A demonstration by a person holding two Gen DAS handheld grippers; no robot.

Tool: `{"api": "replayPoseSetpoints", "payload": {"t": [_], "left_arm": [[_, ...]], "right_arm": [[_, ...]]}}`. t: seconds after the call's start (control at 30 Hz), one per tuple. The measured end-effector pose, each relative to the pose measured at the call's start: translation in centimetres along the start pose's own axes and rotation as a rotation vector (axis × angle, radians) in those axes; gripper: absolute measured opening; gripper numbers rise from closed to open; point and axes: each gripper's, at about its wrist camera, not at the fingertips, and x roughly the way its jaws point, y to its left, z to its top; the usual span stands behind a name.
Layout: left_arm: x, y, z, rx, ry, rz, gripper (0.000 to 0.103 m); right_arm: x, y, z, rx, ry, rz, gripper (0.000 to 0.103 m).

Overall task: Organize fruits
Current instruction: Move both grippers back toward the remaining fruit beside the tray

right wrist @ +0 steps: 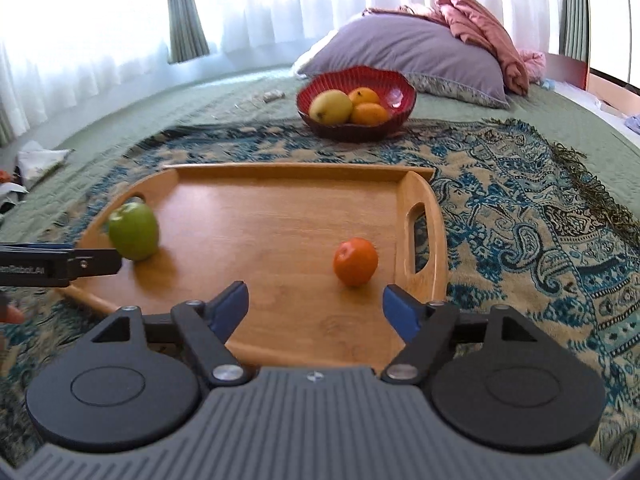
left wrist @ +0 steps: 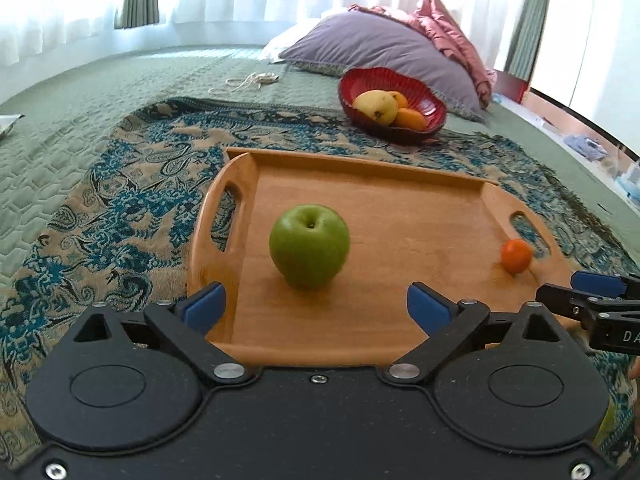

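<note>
A green apple [left wrist: 309,246] [right wrist: 134,231] stands on the wooden tray [left wrist: 400,320] [right wrist: 260,216], toward its left side. A small orange fruit [left wrist: 516,255] [right wrist: 355,261] rests near the tray's right handle. My left gripper [left wrist: 316,307] is open, just short of the apple, nothing between its blue pads. My right gripper [right wrist: 315,310] is open too, a little short of the orange fruit and apart from it. Each gripper's tip shows at the edge of the other's view. Behind the tray a red bowl [left wrist: 434,98] [right wrist: 400,88] holds a yellow fruit [left wrist: 376,106] [right wrist: 331,106] and two oranges [right wrist: 368,109].
Tray and bowl lie on a blue-patterned throw [right wrist: 520,208] spread over a green quilted bed [left wrist: 80,92]. A purple pillow [left wrist: 384,46] and pink bedding [right wrist: 480,24] sit behind the bowl. A white cord [left wrist: 248,80] lies on the quilt at left.
</note>
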Motion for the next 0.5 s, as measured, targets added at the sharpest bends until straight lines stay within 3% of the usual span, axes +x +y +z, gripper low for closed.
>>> {"api": "replayPoseSetpoints", "payload": {"t": [0.5], "left_arm": [[-6.2,-2.7,-5.8,0.062,-0.094,-0.058,0.102]], "right_arm": [[-6.0,0.4,-5.7,-0.041,-0.137,0.003,0.093]]}}
